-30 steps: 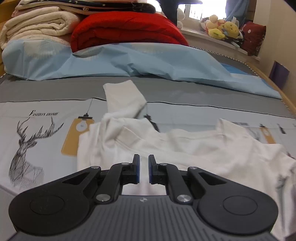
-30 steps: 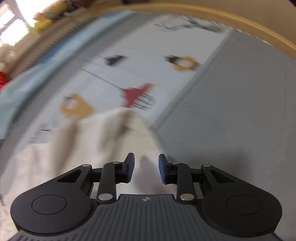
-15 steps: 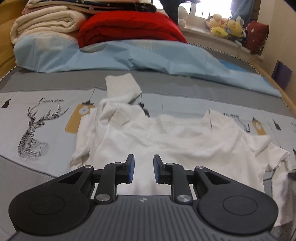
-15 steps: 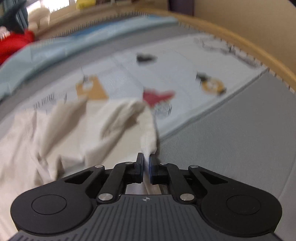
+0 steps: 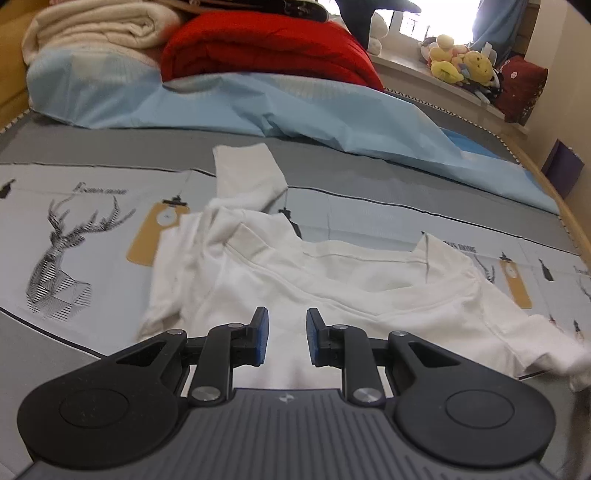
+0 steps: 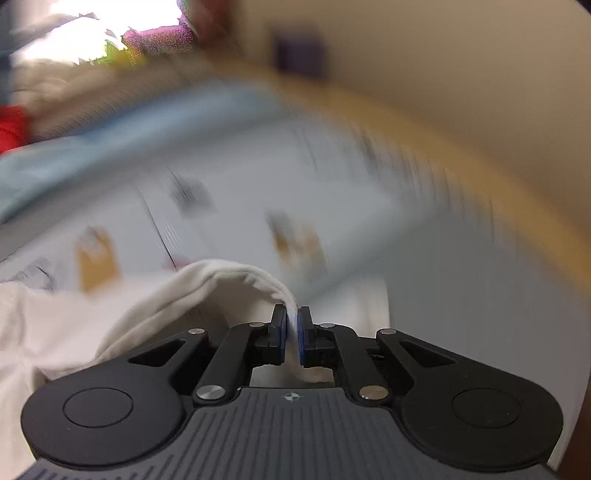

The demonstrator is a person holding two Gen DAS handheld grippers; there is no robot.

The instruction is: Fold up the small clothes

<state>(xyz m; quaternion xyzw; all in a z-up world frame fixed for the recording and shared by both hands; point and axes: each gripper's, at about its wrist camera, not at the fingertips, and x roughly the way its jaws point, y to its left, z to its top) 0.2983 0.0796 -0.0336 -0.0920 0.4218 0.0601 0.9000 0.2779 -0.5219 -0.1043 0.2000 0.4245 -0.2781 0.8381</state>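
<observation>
Daylight from a window, left view sharp, right view badly smeared.

Left wrist: window (image 5: 436,18) at top blown out to white, no detail; soft even light on the bed (image 5: 369,218), shadows faint, only shallow grey in the folds of the shirt (image 5: 332,280). Focus holds from fingers (image 5: 260,336) to the toys (image 5: 461,66); slight softness at the shirt's right end. Fisheye bends the bed's edge into a curve, corners go dark. Right wrist: heavy motion blur across all background, prints on the sheet (image 6: 258,192) streaked, window (image 6: 110,33) a jagged glare patch with colour noise. Only the gripper (image 6: 291,332) and pinched cloth (image 6: 240,280) stay sharp.
</observation>
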